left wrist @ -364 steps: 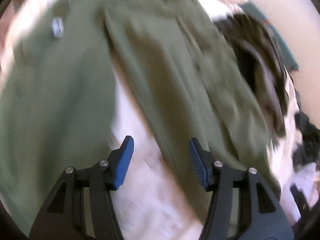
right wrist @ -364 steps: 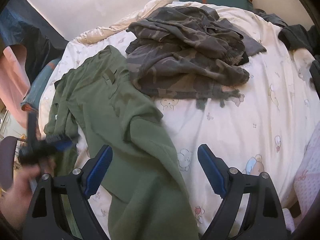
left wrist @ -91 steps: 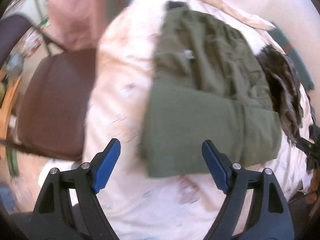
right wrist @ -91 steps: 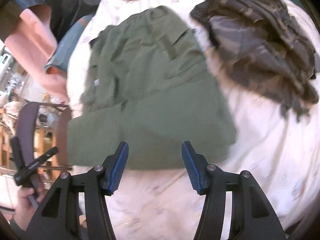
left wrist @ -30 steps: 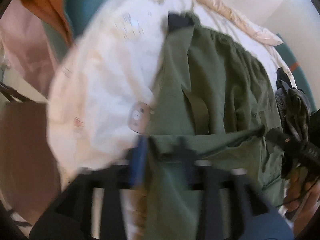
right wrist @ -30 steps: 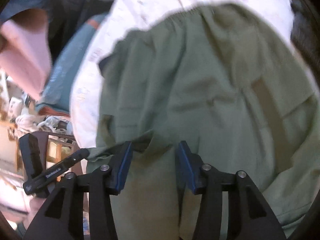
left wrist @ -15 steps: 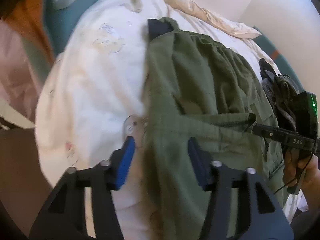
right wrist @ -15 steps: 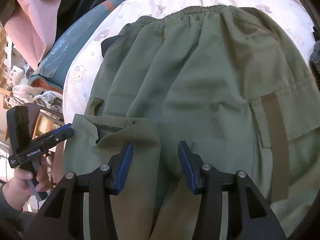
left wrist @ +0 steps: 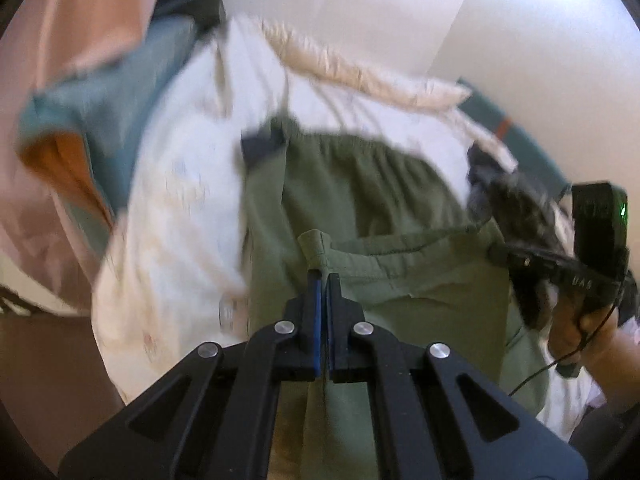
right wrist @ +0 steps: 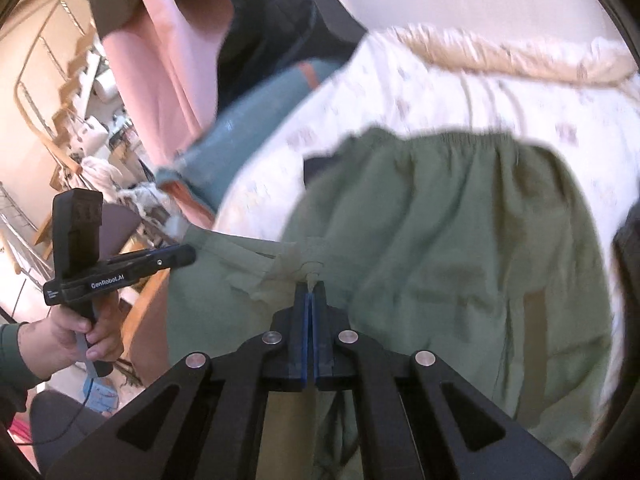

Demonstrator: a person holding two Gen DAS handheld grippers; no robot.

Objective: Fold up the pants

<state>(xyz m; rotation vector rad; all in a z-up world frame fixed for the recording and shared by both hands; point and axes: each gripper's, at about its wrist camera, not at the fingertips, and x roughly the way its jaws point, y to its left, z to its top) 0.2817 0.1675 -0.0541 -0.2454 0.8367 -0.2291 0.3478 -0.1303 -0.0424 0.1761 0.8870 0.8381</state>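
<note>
The green pants [left wrist: 372, 208] lie on the bed [left wrist: 188, 200], waistband toward the far edge, with the lower part doubled up over the seat. The left gripper [left wrist: 322, 280] has its fingers pressed together on one corner of the folded edge; the right gripper [right wrist: 309, 286] pinches the same edge further along, fingers closed on the cloth. A dark patterned garment [left wrist: 516, 196] lies beside the pants. A pink cloth [right wrist: 168, 52] hangs past the bed.

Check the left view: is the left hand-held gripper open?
No, the left hand-held gripper is shut, pinching the hem of the olive-green fabric pants.
</note>
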